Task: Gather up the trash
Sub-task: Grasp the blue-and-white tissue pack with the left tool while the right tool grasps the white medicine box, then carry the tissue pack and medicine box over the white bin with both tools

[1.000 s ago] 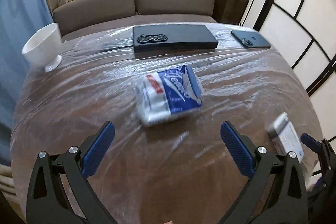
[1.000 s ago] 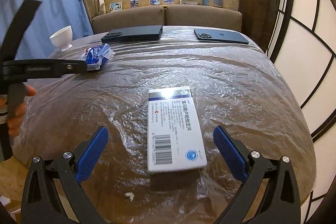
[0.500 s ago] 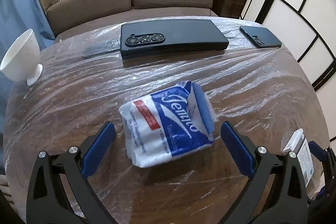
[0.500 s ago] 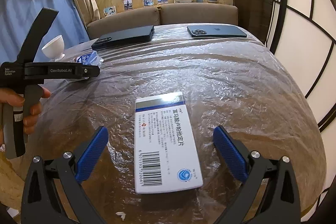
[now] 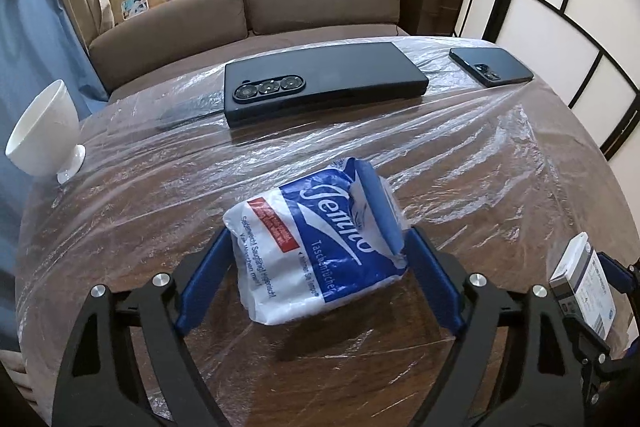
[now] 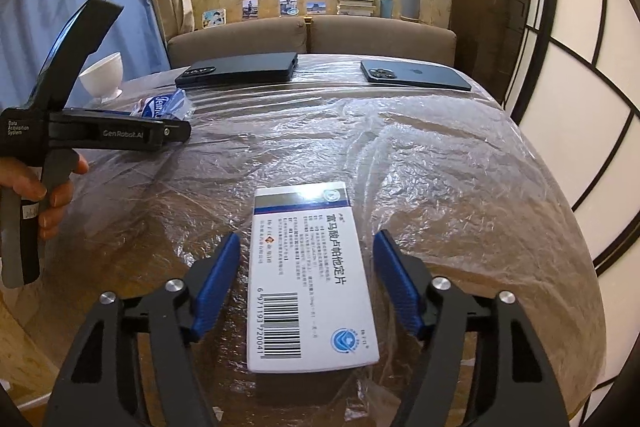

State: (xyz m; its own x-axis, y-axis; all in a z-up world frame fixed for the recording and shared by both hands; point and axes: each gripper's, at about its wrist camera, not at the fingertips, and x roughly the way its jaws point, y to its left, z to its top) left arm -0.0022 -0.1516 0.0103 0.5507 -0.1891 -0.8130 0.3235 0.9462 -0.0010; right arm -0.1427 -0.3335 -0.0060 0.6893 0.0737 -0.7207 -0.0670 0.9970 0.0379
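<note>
A round table (image 6: 460,163) wrapped in plastic film has bare space between items; its near edge curves just below both grippers. The left gripper (image 5: 320,267) has just been closing, its blue pads touching the sides of a tissue pack (image 5: 316,251). The right gripper (image 6: 306,275) has also been closing; a medicine box (image 6: 308,279) lies between its pads, narrow gaps showing.
</note>
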